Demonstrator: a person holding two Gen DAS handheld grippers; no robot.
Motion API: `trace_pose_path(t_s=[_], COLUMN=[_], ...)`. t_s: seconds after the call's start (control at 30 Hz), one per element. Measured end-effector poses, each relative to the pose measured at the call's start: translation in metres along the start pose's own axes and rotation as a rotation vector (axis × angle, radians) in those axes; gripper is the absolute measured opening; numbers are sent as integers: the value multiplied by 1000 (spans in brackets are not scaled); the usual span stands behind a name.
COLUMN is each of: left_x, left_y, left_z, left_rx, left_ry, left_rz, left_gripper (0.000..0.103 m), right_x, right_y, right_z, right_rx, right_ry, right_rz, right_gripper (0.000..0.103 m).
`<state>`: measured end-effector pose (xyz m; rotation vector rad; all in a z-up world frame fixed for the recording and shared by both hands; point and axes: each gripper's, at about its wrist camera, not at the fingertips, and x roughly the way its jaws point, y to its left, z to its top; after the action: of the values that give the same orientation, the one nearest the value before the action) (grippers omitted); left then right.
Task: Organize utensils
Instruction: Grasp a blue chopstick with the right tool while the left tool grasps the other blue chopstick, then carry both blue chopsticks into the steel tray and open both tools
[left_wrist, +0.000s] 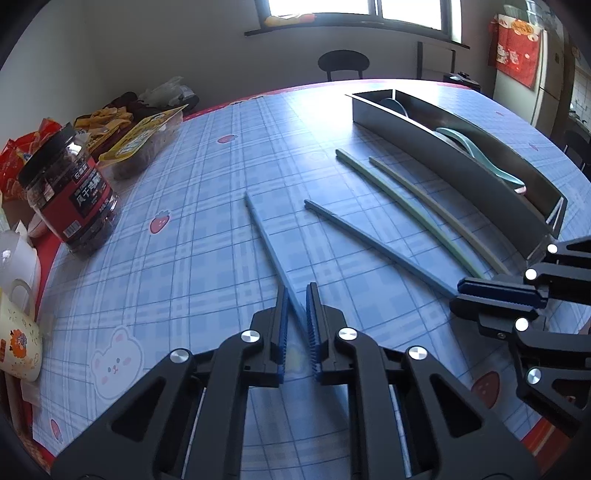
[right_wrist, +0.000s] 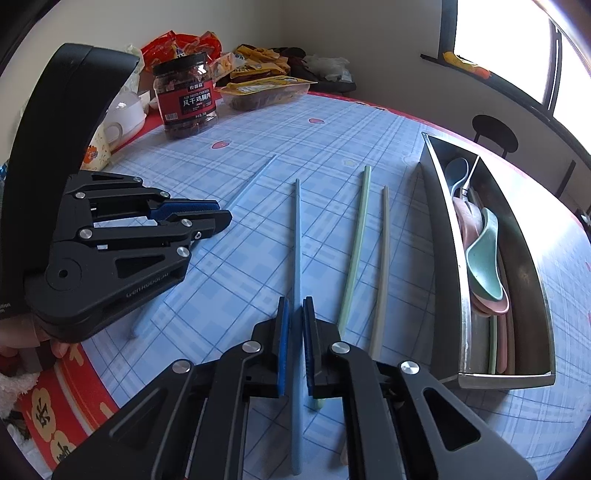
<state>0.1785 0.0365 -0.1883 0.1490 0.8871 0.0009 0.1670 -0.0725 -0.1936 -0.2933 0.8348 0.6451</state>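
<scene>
Clamping one blue chopstick each — left gripper (left_wrist: 296, 325) on the outer stick (left_wrist: 271, 245), right gripper (right_wrist: 294, 332) on its mate (right_wrist: 297, 236) — prob. to lift the pair together, w/ green (right_wrist: 356, 236) & grey (right_wrist: 381, 258) sticks beyond, steel tray (right_wrist: 447, 236) of spoons (right_wrist: 484, 254) farthest.

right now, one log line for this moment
left gripper: shut on blue chopstick | right gripper: shut on second blue chopstick | both on table | metal tray: spoons inside
</scene>
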Motion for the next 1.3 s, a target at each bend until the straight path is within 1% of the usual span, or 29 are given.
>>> trace_pose_path(t_s=[0.03,0.1,0.17,0.23,0.33,0.4,0.57,0.67,0.77,0.9,1.0,1.1,1.13,1.2,1.27,1.3], left_x=[0,0,-2,-4,-8,-14,-35,-42,-45,-48,-45,-43,-44,-47,-53,-56], left_y=[3,13,28,47,75,84,80,88,95,94,95,99,100,102,96,91], left_z=[0,0,-3,-8,-17,-22,-27,-31,-34,-34,-32,-30,-29,-24,-15,-10], left_rx=[-15,-65,-146,-243,-385,-433,-417,-457,-493,-481,-485,-509,-524,-545,-537,-528], left_ry=[0,-2,-10,-27,-71,-109,-217,-256,-276,-287,-268,-249,-250,-257,-266,-270], left_rz=[-4,-37,-94,-167,-254,-265,-234,-246,-257,-275,-285,-287,-300,-326,-324,-322], left_gripper=[11,10,10,10,10,10,10,10,10,10,10,10,10,10,10,10], right_x=[0,0,0,0,-1,-4,-14,-23,-33,-38,-40,-42,-45,-51,-59,-64], right_y=[0,1,0,0,-1,-4,-11,-16,-19,-29,-42,-52,-57,-66,-76,-81], right_z=[0,0,1,1,0,0,-2,-4,-6,-7,-9,-8,-5,0,8,13], right_rx=[-2,0,3,7,19,27,66,96,109,149,229,278,297,312,308,298], right_ry=[0,-1,-1,-2,-6,-19,-74,-127,-182,-213,-229,-226,-235,-251,-273,-287], right_rz=[-1,0,3,8,11,14,26,26,32,55,114,157,181,202,209,199], right_gripper=[7,7,7,7,6,6,6,6,6,6,6,6,6,6,6,6])
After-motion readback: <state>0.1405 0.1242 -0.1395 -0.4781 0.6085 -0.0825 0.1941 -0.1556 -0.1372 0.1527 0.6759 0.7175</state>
